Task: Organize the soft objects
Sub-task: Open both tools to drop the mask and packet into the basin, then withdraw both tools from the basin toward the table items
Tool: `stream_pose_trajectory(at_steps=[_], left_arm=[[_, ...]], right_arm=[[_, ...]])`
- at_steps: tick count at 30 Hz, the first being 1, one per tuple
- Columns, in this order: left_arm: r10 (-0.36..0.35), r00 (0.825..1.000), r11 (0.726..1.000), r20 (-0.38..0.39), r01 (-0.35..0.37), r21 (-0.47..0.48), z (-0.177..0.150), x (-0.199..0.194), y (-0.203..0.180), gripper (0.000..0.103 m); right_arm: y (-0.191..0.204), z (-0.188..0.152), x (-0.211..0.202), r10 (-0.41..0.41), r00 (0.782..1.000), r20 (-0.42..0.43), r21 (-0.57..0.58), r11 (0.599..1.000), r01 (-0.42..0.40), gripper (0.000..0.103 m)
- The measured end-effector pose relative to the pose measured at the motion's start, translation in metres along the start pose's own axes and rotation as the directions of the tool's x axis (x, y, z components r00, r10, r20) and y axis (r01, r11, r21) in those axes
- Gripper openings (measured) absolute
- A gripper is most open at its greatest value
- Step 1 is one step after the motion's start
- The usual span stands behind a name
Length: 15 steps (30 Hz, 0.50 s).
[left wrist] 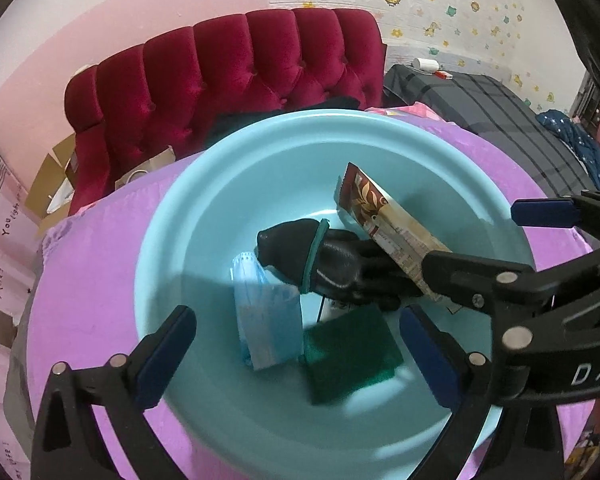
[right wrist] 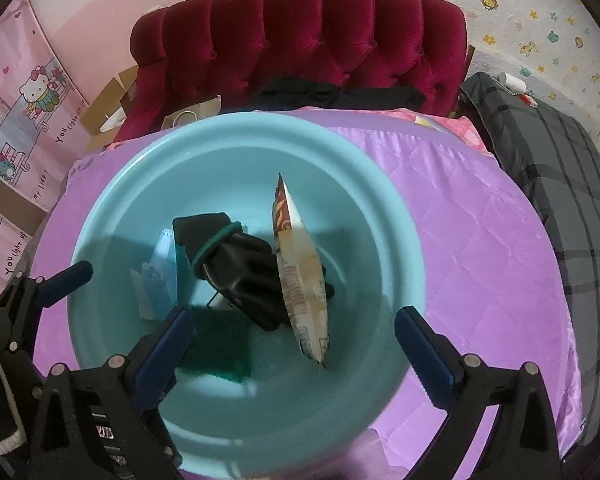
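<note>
1. A light blue basin (right wrist: 112, 208) sits on a purple quilt (right wrist: 480, 264) covering the bed, in front of a red tufted headboard (right wrist: 300, 40).
2. Inside the basin lie a black glove (right wrist: 240, 268), a blue face mask (left wrist: 268, 320), a green scrub pad (left wrist: 352, 356) and a snack packet (right wrist: 304, 292).
3. The packet stands on edge in the right wrist view, leaning against the glove. Its long axis runs from the far side of the basin towards the right gripper (right wrist: 294, 332).
4. The right gripper's jaws are spread wide and hold nothing. The near end of the packet lies between them, slightly left of centre, so this hand looks the better placed to take it.
5. In the left wrist view one right finger crosses in front of the packet's near end, so I cannot tell whether they touch.
6. The left gripper (left wrist: 296, 332) hovers over the near side of the basin, its jaws also spread and empty. The mask and pad lie between and just beyond its fingers.
7. Judgement: everything soft seems already gathered in the basin. A grasp on the packet would close across its thin edge, and the flimsy wrapper may slip or buckle.
</note>
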<state>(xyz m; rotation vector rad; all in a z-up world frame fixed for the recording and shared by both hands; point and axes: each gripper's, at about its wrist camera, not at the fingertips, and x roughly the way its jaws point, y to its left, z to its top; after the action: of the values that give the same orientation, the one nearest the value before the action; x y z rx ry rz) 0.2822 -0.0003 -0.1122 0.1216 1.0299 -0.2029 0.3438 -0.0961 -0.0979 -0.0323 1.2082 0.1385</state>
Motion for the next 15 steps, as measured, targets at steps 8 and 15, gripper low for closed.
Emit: stream_pose_trajectory(at_steps=[8, 15], left_arm=[[0.02, 1.0, 1.0, 0.006, -0.02, -0.01, -0.012, -0.02, -0.002, 0.103], [0.026, 0.999, 0.999, 0.039, -0.025, -0.02, -0.027, -0.046, -0.006, 0.103]], right_arm=[[-0.001, -0.019, -0.023, 0.005, 1.0, 0.024, -0.01, 1.0, -0.005, 0.103], [0.001, -0.04, -0.046, 0.007, 0.999, 0.038, -0.04, 0.999, -0.005, 0.103]])
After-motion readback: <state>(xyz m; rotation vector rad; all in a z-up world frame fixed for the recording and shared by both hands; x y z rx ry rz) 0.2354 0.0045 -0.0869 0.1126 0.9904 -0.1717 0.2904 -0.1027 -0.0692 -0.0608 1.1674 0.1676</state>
